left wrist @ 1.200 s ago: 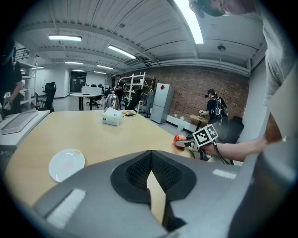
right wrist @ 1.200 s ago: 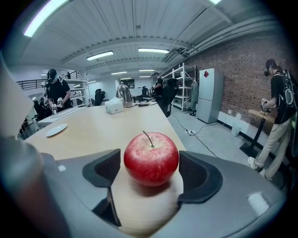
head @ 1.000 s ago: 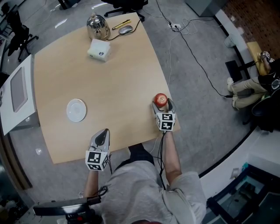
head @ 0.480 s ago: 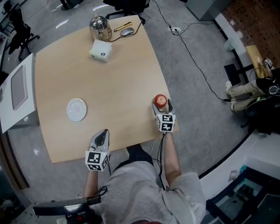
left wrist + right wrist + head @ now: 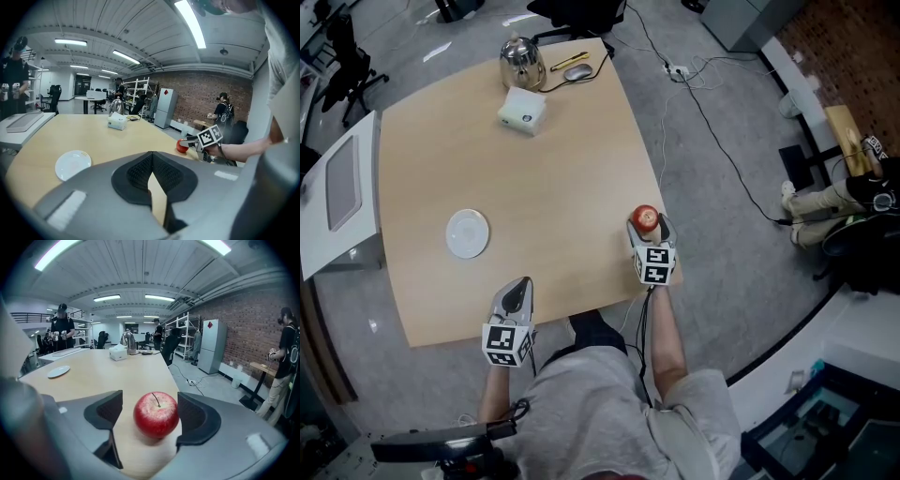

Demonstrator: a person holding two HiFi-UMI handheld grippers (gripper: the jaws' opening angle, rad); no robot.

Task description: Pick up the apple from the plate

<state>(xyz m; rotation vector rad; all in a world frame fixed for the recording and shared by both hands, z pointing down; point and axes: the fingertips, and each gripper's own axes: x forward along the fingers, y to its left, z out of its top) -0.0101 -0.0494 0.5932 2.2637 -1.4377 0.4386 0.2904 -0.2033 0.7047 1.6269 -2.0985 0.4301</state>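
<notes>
1. Head view: we see the apple (image 5: 646, 217) on the bench (image 5: 544, 141) near its right edge, between the jaws of our right tool (image 5: 646, 225). The empty white plate (image 5: 467, 233) lies well apart, and our left tool (image 5: 519, 286) is at the front edge.
2. Left gripper view: the left tool (image 5: 152, 161) has its pads pressed together on nothing.
3. Right gripper view: the jaws stand spread. The apple (image 5: 156, 414) rests on the bench between them, with a gap on its left.
</notes>
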